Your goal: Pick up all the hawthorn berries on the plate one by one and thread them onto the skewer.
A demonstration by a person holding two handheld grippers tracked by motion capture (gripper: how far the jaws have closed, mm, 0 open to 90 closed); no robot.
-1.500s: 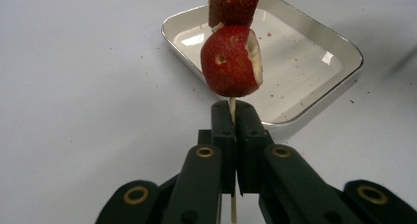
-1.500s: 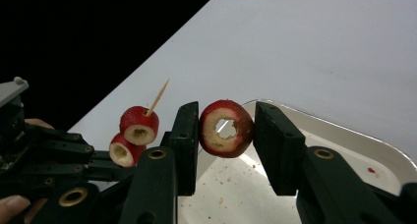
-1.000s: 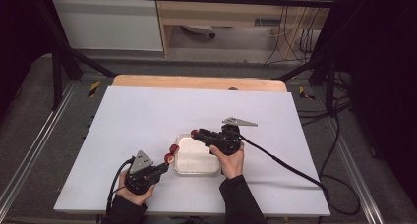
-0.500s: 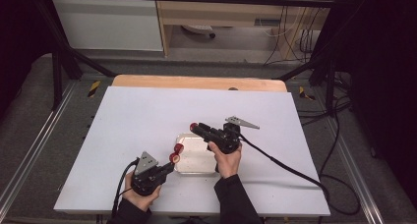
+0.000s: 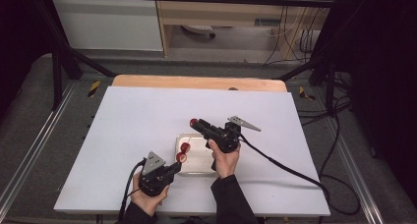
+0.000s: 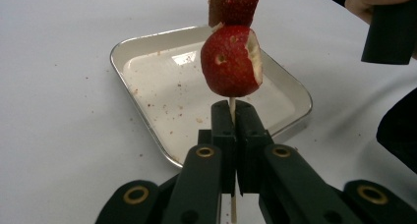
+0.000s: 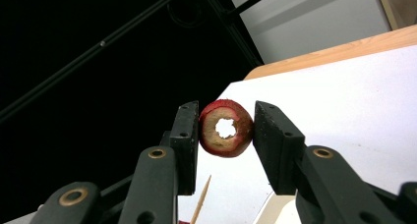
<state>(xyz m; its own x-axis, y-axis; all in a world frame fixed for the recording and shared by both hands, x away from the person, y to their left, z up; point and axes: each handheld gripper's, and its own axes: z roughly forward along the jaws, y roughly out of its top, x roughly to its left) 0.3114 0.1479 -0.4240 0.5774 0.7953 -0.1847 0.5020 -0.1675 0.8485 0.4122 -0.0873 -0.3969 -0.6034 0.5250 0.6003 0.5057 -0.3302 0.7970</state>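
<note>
My left gripper (image 6: 232,111) is shut on the lower end of a thin wooden skewer (image 6: 231,103). The skewer stands upright with a red hollowed fruit piece (image 6: 231,62) threaded on it and a second piece (image 6: 234,3) above. In the high view the left gripper (image 5: 176,161) holds the skewered pieces (image 5: 183,153) over the near left corner of a small metal tray (image 5: 199,161). My right gripper (image 7: 225,122) is shut on a third red ring-shaped fruit piece (image 7: 226,128). It holds that piece (image 5: 193,121) above the tray's far left edge, apart from the skewer.
The tray (image 6: 147,57) lies on a white table (image 5: 137,121) and holds only crumbs. The skewer's tip (image 7: 201,199) shows below my right gripper's jaws. A wooden board edge (image 5: 196,81) runs along the table's far side. Cables trail off to the right.
My right gripper has lifted the red ring a little up and away over the tray's far edge. The left gripper has shifted slightly right with the skewer.
</note>
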